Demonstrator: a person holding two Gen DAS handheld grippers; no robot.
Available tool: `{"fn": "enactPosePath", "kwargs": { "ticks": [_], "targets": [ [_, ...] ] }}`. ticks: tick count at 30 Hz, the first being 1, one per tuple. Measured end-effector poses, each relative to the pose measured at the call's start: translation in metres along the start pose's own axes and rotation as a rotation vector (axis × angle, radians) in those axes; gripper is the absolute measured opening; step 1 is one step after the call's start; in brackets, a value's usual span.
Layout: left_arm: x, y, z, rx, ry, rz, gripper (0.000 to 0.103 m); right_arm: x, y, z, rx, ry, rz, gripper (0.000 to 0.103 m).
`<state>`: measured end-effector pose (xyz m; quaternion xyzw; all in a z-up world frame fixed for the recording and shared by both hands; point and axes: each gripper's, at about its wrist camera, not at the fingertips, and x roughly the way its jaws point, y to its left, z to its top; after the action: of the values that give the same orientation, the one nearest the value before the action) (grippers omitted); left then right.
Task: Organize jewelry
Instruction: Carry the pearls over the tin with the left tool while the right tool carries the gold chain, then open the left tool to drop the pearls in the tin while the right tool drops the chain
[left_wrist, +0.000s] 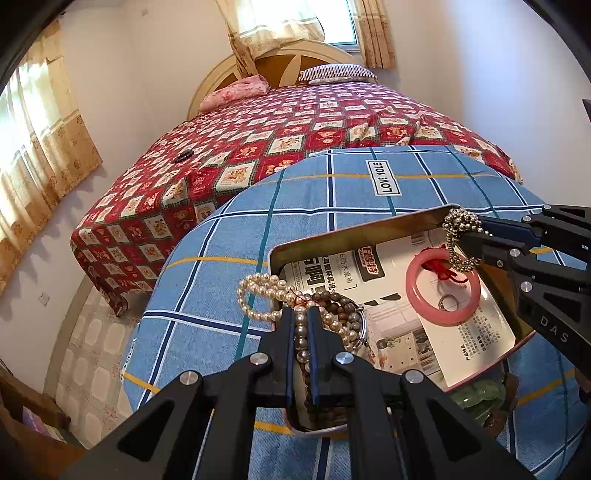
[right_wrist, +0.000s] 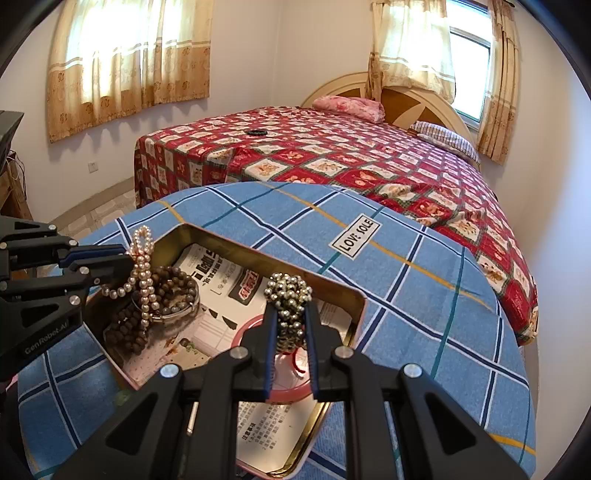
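Pearl strand (left_wrist: 301, 332) between left claw (left_wrist: 301, 314) tips

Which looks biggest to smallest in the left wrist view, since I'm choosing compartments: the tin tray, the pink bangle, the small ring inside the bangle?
1. Tin tray, by far the largest.
2. Pink bangle, lying on the paper in the tray.
3. Small ring, lying inside the bangle.
All lie close together, so camera nearness hardly affects this order.
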<state>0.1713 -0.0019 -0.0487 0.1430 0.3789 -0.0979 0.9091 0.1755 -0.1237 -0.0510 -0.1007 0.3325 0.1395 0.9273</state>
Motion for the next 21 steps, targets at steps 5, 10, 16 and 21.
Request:
{"fn": "enactPosePath", "kwargs": {
  "ticks": [5, 10, 16, 21],
  "targets": [
    [0.0027, -0.0003, -0.0008, 0.002, 0.009, -0.001, 0.006, 0.0036, -0.0003, -0.0026, 0.004, 0.007, -0.004, 0.016],
    [0.0033, -0.0007, -0.0013, 0.003, 0.009, -0.003, 0.006, 0.0048, 0.0004, -0.0043, 0.002, 0.009, -0.007, 0.016],
    [0.0024, -0.0015, -0.0010, 0.006, 0.006, -0.012, 0.007, 0.0060, -0.0005, -0.0047, 0.008, 0.013, -0.006, 0.017],
    [-0.0025, -0.0033, -0.0002, 0.014, -0.001, 0.022, 0.012, 0.0048, -0.0034, -0.0079, 0.019, 0.018, -0.013, 0.033]
  ]
}}
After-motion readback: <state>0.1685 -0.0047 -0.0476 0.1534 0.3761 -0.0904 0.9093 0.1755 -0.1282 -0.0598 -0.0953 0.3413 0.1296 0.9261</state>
